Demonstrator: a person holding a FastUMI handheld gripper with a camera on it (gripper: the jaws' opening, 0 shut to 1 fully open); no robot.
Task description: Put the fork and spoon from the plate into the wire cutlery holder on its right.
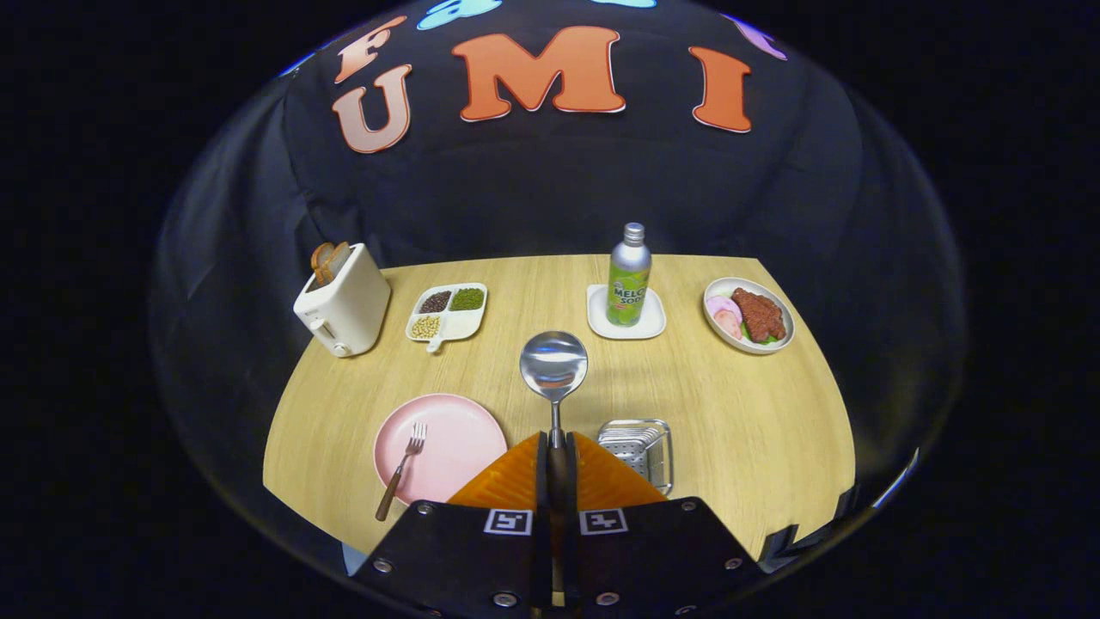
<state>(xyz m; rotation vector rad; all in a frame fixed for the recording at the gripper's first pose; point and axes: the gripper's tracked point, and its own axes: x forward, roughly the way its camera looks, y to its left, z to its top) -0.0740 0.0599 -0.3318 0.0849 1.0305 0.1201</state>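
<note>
Spoon [554, 370] held by its handle: we see the gripper [555, 456] clamped on it with both fingers, the bowl pointing far and raised above the table [730, 413]. Fork [402, 468] lies on the pink plate [468, 438], near left of the fingers, its handle overhanging the near rim. Wire cutlery holder [638, 447] sits just right of the fingers. Far across the table we note a toaster [344, 301], a divided tray [449, 314], a bottle [629, 277] on a coaster [601, 322], and a dish of food [748, 314].

Camera looks forward, downward over the table [730, 413].
</note>
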